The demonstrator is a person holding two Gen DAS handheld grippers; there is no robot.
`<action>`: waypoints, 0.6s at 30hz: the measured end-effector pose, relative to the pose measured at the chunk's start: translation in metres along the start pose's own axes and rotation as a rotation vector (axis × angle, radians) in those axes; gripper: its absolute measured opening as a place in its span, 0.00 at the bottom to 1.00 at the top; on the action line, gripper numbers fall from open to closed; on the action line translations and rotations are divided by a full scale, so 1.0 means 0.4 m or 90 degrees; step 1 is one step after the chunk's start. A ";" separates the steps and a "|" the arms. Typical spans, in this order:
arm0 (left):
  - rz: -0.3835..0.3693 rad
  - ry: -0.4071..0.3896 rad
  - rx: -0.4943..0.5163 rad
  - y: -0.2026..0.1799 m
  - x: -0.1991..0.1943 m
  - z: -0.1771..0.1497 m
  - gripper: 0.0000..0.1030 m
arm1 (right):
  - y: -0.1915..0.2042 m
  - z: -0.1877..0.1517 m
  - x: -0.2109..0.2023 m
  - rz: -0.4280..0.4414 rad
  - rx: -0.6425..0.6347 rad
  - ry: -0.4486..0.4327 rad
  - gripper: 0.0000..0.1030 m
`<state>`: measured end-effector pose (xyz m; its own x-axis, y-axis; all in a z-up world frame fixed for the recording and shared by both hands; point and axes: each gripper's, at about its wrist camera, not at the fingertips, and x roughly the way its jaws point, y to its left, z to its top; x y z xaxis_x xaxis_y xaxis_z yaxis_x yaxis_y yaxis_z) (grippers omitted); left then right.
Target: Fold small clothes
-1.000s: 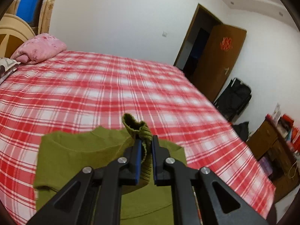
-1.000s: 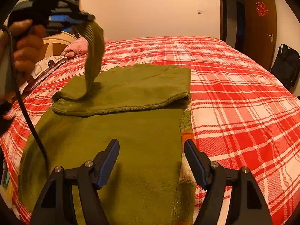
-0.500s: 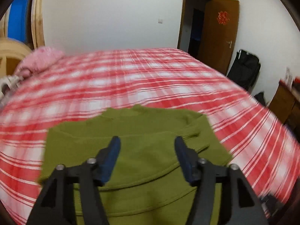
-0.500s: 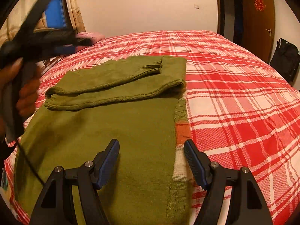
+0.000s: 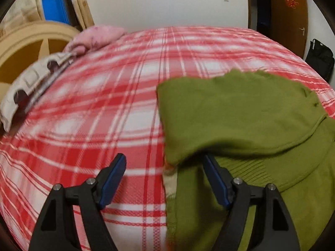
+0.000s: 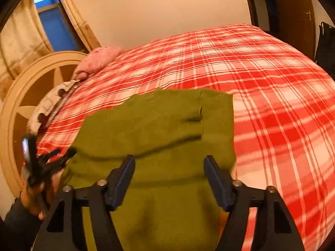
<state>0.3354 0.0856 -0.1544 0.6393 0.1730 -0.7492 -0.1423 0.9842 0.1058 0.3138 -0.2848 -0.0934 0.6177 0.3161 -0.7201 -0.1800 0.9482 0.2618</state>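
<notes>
An olive-green knit sweater (image 5: 240, 115) lies flat on the red-and-white plaid bedspread (image 5: 94, 104), with a sleeve folded across its upper part. My left gripper (image 5: 164, 167) hovers low at the sweater's left edge. Its jaws are opening, and only the sweater's edge, with an orange and cream patch, lies below the gap. In the right wrist view my right gripper (image 6: 169, 167) hangs over the middle of the sweater (image 6: 159, 125). Its jaws are closing and the pads press on nothing. The left gripper (image 6: 41, 163), held in a hand, shows blurred at the sweater's left side.
A pink pillow (image 5: 96, 37) and a patterned pillow (image 5: 31, 83) lie by the cream headboard (image 5: 25, 41) at the left. A brown door (image 5: 291, 10) and a black bag (image 5: 320, 58) stand beyond the bed on the right. A curtained window (image 6: 54, 27) is behind the headboard.
My left gripper let go of the raised sleeve cuff, opened and swung down to the sweater's left edge. The sleeve now lies folded across the sweater. My right gripper moved further over the sweater and narrowed slightly.
</notes>
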 end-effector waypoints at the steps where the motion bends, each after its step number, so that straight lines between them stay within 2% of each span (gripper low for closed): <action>1: -0.002 0.008 0.001 -0.003 0.014 -0.007 0.76 | -0.005 0.013 0.021 -0.010 0.011 0.004 0.51; 3: -0.009 0.020 -0.009 0.001 0.030 -0.011 0.78 | -0.029 0.043 0.092 -0.030 0.047 0.038 0.50; 5: -0.014 0.020 -0.024 0.013 0.032 -0.015 0.80 | -0.058 0.053 0.144 -0.044 0.087 0.063 0.40; 7: -0.022 0.026 -0.030 0.016 0.039 -0.018 0.84 | -0.065 0.053 0.178 -0.041 0.091 0.075 0.18; 9: -0.036 0.038 -0.060 0.044 0.050 -0.022 0.88 | -0.061 0.050 0.189 -0.038 0.086 0.072 0.06; 13: -0.027 0.034 -0.133 0.094 0.052 -0.026 0.88 | -0.020 0.043 0.131 -0.032 0.054 0.020 0.04; 16: -0.025 0.031 -0.143 0.097 0.054 -0.030 0.88 | 0.021 0.024 0.058 -0.007 0.024 -0.010 0.04; 18: -0.021 0.031 -0.152 0.102 0.055 -0.032 0.88 | 0.037 0.010 0.028 -0.014 0.006 -0.023 0.04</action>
<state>0.3341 0.1292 -0.1748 0.6105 0.1325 -0.7809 -0.2996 0.9513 -0.0728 0.3210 -0.2674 -0.0950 0.6486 0.2935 -0.7022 -0.1587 0.9545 0.2524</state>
